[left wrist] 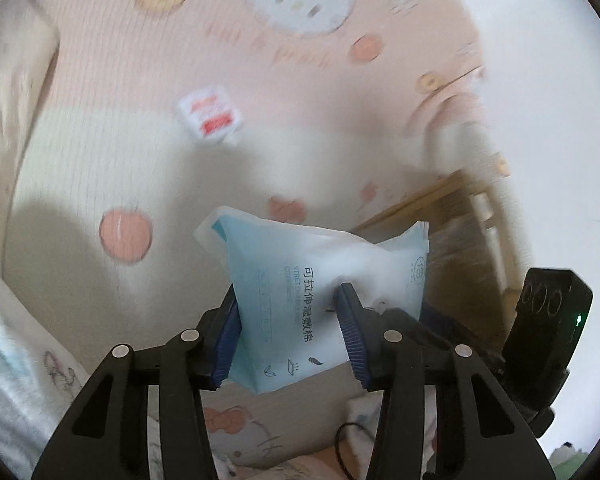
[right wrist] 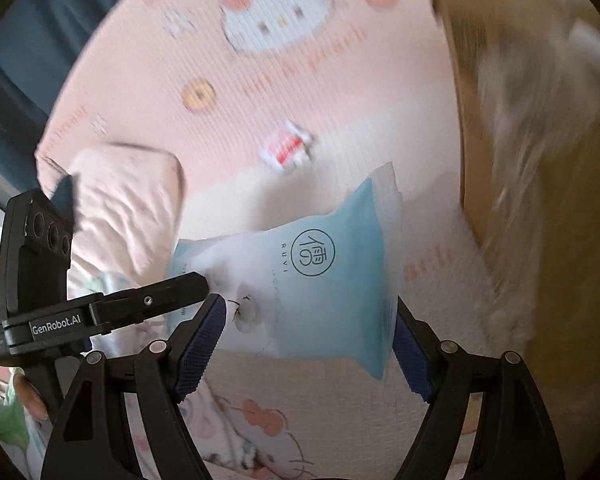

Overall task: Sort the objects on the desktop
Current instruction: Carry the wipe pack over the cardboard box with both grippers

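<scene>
Biggest thing here is the pink and cream cartoon-cat print bedspread (left wrist: 100,152) filling the background of both views, with a brown cardboard box (right wrist: 500,120) off to the right side, pretty blurred so I can't tell what's inside it. There's a crumpled pale pink pillow (right wrist: 128,200) to the left in the right wrist view, and a small white and red packet (left wrist: 210,114) lying on the spread well apart from everything else

The task's thing is the light blue and white soft plastic pack of cotton pads (left wrist: 320,280), held up off the bedspread between both tools, just beside the box

My guess is it's headed for that box, so I'd move both ends together. The pack is floppy and will sag or twist if one side leads, and I'd only let go once it's over the opening

Left gripper (left wrist: 290,336): blue pads (left wrist: 352,336) moderately spread, pinching one end of the pack. Right gripper (right wrist: 308,344): jaws wider, both pads against the pack's sides, so it's gripping the other end
</scene>
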Demonstrator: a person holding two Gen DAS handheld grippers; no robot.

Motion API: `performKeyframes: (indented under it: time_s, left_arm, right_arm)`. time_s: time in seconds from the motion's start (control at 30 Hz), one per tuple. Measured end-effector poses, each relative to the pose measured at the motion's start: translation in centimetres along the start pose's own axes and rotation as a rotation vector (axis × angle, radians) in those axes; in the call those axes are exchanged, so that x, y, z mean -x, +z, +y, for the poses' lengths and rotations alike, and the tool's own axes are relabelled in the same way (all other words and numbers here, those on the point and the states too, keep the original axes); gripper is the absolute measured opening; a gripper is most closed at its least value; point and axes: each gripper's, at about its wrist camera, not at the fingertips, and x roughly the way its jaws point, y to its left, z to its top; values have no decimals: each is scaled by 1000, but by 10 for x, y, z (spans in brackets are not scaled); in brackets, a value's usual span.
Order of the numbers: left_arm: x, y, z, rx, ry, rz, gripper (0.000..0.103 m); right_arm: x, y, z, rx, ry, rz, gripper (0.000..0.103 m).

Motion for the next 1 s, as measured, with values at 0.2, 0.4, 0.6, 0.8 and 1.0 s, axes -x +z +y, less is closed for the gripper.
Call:
performKeyframes:
  time_s: [0.2, 0.4, 0.6, 0.8, 1.0]
  left_arm:
    - [32, 12, -59, -136, -1, -95, 51]
    - [27, 19, -123, -259, -25, -130, 51]
    - [-8, 24, -186, -334, -58, -125, 51]
    - [-29, 22, -232, -381, -88, -105, 51]
    - [-49, 15, -263, -417, -70, -71, 51]
  right_arm:
    - [59, 13, 19, 98, -70, -141, 79]
    - [112, 20, 0, 70, -111, -239, 79]
    - [154, 27, -38, 30, -182, -300, 79]
    - [181, 32, -71, -8, -238, -341, 79]
    - [197, 34, -104, -48, -245, -322, 80]
